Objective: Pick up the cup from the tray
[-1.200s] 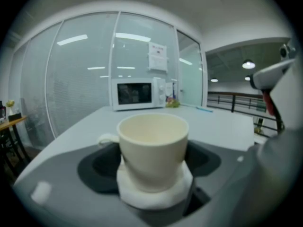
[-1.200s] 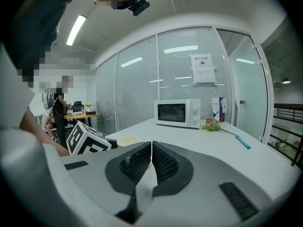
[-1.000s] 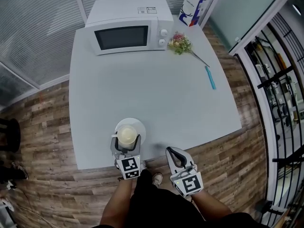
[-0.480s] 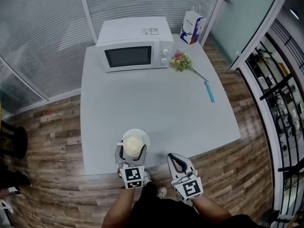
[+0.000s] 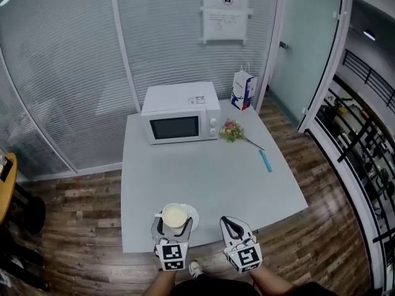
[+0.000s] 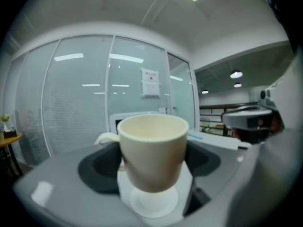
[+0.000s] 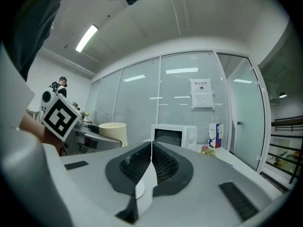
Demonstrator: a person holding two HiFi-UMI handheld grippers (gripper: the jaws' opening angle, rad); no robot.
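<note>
The room is closed in by frosted glass walls [image 5: 68, 73], with a paper notice [image 5: 226, 8] on the far one and a wood plank floor [image 5: 80, 208] all round. A pale grey table [image 5: 210, 177] fills the middle. Its top looks smooth and hard, so whatever stands on it would probably slide easily.

At the far end sits a white microwave [image 5: 180, 113], with a paper bag [image 5: 244, 90] just right of it.

At the near edge, the left tongs [image 5: 173, 222] are pinching the cup [image 6: 152, 150], one dark pad on each side of its wall. The right tongs [image 7: 151, 160] hang just right of them off the table edge, ribbed pads pressed together on nothing.

A round white tray [image 5: 194, 214] lies at the near left edge, and the cup is over it. No view shows whether its base has left the tray.

The cup is cream and thick-walled, with a handle [image 6: 106, 138] pointing left. It is probably ceramic: stiff, fairly light while empty, glazed and slippery, and breakable if dropped. Across the body below the rim, as here, seems the sound place to hold it, kept upright.

Flowers [image 5: 231, 130] lie right of the microwave, and a blue pen [image 5: 265, 161] is nearer.
</note>
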